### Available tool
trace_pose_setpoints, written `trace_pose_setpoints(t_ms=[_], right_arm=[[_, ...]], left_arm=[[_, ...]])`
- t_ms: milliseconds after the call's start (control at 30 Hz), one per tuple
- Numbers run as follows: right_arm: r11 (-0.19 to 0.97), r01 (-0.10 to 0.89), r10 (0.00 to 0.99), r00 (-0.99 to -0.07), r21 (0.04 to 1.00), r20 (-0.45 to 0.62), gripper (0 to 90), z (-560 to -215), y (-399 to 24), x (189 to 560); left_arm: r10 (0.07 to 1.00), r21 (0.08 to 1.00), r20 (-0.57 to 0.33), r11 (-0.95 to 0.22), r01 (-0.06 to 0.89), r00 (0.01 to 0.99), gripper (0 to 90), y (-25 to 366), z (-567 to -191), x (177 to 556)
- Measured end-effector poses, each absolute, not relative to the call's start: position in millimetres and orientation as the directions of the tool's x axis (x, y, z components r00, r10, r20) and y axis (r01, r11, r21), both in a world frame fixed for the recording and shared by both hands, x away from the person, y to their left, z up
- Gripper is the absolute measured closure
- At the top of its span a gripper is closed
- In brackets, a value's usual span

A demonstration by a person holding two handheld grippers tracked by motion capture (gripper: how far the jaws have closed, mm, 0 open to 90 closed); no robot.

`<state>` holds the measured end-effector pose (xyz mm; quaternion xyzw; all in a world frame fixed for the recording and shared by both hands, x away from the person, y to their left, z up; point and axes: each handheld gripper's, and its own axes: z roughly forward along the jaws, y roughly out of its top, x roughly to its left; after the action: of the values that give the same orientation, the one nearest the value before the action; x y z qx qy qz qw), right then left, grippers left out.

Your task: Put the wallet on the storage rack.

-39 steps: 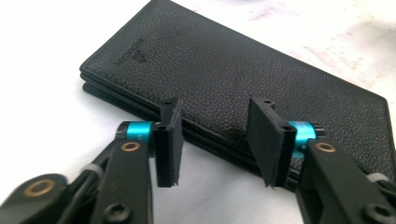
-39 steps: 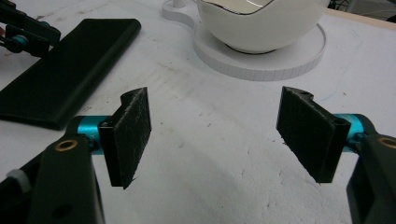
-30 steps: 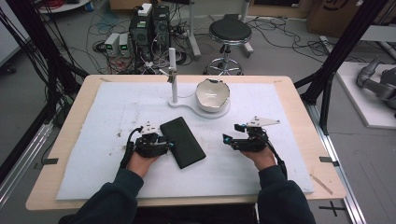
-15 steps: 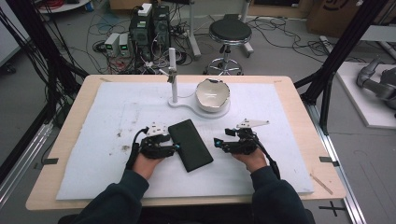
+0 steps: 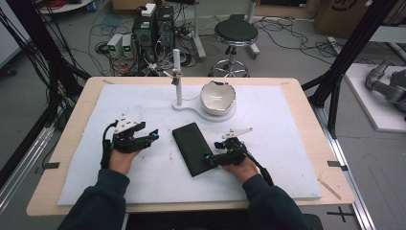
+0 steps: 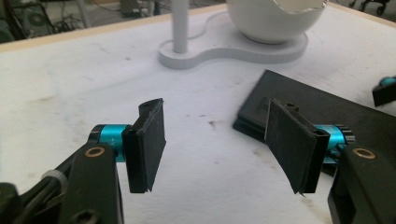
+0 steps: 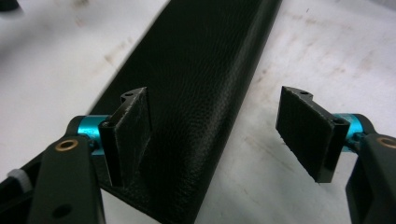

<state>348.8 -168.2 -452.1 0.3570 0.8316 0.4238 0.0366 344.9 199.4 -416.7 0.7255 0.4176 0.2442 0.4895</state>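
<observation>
A flat black case (image 5: 194, 148) with a leather-like grain lies on the white mat near the middle of the counter (image 5: 67, 143), a little toward its near edge, in front of the white stand (image 5: 178, 76) and bowl (image 5: 218, 97). The left gripper (image 5: 152, 135) hangs off the case's left side; its jaws have just been opening and hold nothing. The right gripper (image 5: 209, 157) stands wide astride the case's near right corner, pads not yet pressing. By the look of it the left has let go, and the right's grasp and whatever follows remain to be done.

Black leather case (image 5: 193, 148) flat on mat
</observation>
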Motion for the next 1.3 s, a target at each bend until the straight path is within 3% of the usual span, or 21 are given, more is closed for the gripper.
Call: trace_pose_setpoints(t_ms=[167, 300, 467, 633, 867, 1067, 1300], right_arm=[[0.393, 0.573, 0.576, -0.763, 0.719, 0.294, 46.4, -453.0, -166.9, 350.1], [0.351, 0.653, 0.581, -0.714, 0.671, 0.391, 55.0, -453.9, -170.6, 354.2], [0.293, 0.699, 0.572, -0.675, 0.652, 0.467, 72.2, -454.5, -176.9, 358.3], [0.267, 0.668, 0.526, -0.705, 0.694, 0.476, 79.8, -448.9, -180.6, 359.0], [0.286, 0.583, 0.542, -0.753, 0.761, 0.373, 82.6, -422.0, -197.3, 355.0], [0.351, 0.474, 0.611, -0.77, 0.808, 0.186, 83.6, -390.6, -224.0, 346.6], [0.36, 0.439, 0.702, -0.708, 0.823, 0.07, 83.8, -371.4, -265.0, 338.5]], left_arm=[[0.864, 0.915, -0.069, -0.145, 0.377, 0.499, 33.3, 218.9, -416.6, 347.2], [0.869, 0.908, -0.071, -0.146, 0.392, 0.49, 33.3, 221.2, -418.7, 347.6], [0.87, 0.899, -0.083, -0.145, 0.412, 0.487, 33.8, 219.3, -422.3, 348.6], [0.872, 0.9, -0.087, -0.138, 0.414, 0.481, 33.8, 221.1, -422.3, 349.2], [0.873, 0.903, -0.097, -0.124, 0.411, 0.477, 34.0, 223.0, -421.5, 348.7], [0.872, 0.902, -0.096, -0.127, 0.412, 0.479, 34.2, 222.5, -421.9, 349.2], [0.872, 0.901, -0.099, -0.126, 0.415, 0.48, 34.5, 222.2, -422.1, 349.3]])
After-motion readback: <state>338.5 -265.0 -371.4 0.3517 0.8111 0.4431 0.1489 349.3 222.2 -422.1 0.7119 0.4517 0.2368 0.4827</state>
